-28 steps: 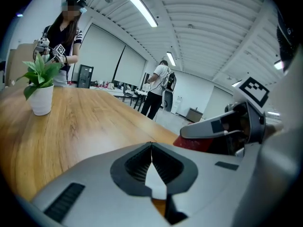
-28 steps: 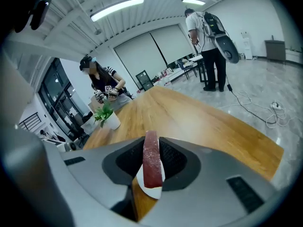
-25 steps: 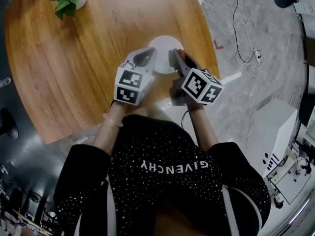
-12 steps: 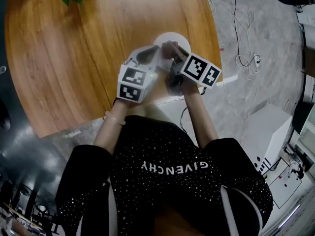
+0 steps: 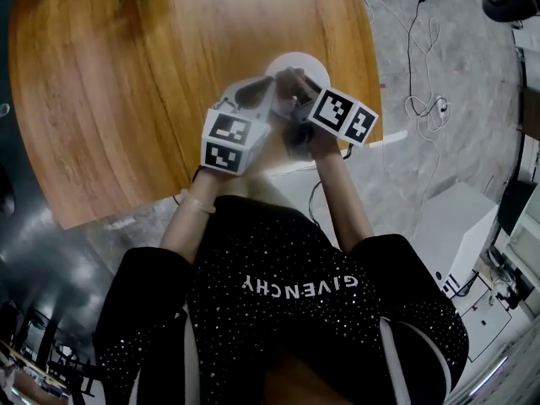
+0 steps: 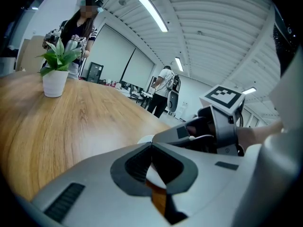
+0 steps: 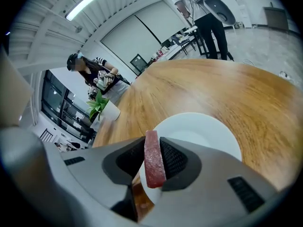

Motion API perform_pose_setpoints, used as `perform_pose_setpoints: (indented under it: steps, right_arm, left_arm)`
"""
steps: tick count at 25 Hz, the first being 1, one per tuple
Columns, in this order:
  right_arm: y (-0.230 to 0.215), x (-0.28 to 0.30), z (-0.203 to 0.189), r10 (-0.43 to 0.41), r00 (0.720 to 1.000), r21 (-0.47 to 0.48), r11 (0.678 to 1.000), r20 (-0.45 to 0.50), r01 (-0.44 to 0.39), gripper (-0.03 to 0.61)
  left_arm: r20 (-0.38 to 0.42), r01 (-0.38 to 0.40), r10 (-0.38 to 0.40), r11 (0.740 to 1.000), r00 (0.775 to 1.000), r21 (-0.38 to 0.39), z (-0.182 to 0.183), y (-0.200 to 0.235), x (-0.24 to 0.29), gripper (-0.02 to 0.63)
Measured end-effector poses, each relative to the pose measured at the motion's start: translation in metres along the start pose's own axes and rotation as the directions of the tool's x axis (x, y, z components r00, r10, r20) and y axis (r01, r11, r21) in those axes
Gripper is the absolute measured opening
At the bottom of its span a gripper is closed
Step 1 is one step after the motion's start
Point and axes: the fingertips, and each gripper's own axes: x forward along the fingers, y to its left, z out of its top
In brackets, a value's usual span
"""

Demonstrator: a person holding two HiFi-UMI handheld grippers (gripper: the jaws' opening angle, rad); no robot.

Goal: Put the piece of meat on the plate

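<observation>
A red slab of meat (image 7: 154, 167) stands on edge between the pads of my right gripper (image 7: 152, 145), which is shut on it. It hangs just over the near rim of the white plate (image 7: 199, 136). In the head view the plate (image 5: 299, 61) lies near the round wooden table's (image 5: 126, 99) right edge, and the right gripper (image 5: 295, 87) reaches over it from the near side. My left gripper (image 5: 263, 93) sits close beside it on the left, its tips touching with nothing between them. In the left gripper view its jaws (image 6: 152, 144) meet in front of the plate's edge (image 6: 144, 139).
A potted plant (image 6: 55, 74) stands at the far side of the table (image 7: 102, 109). People stand beyond the table in both gripper views. Right of the table, cables (image 5: 422, 57) trail on the grey floor and a white cabinet (image 5: 460, 234) stands near me.
My right gripper has come down and forward over the near rim of the plate with the meat still in it. The left gripper has stayed almost where it was.
</observation>
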Motion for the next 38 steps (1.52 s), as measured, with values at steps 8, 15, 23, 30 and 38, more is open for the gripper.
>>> perform_pose_setpoints:
  steps: [8,15,23,30,38]
  right_arm:
    - [0.008,0.0,-0.002,0.042,0.997,-0.018,0.999,-0.066,-0.043,0.184]
    - [0.002,-0.014,0.014,-0.086,0.996,-0.227,0.97,-0.003,0.083,0.192]
    - [-0.011,-0.025,0.019,-0.112,0.993,-0.215,0.969,0.04,0.118,0.191]
    - [-0.017,-0.042,0.01,-0.09,0.995,-0.187,0.978,0.041,0.096,0.19]
    - [0.001,-0.077,0.004,-0.015,0.991,-0.271,0.961,0.13,0.05,0.117]
  left_arm:
    - [-0.008,-0.006,0.006,1.0,1.0,-0.016,-0.005,0.001,0.0,0.009]
    - [-0.013,-0.003,0.003,1.0,1.0,-0.019,-0.004,-0.002,0.003,0.009]
    - [-0.019,-0.003,0.003,1.0,1.0,-0.011,-0.004,-0.004,0.004,0.009]
    - [-0.015,-0.005,0.005,1.0,1.0,0.002,0.0,-0.011,-0.001,0.009]
    - [-0.007,0.016,-0.015,0.998,1.0,0.056,0.017,-0.045,-0.022,0.009]
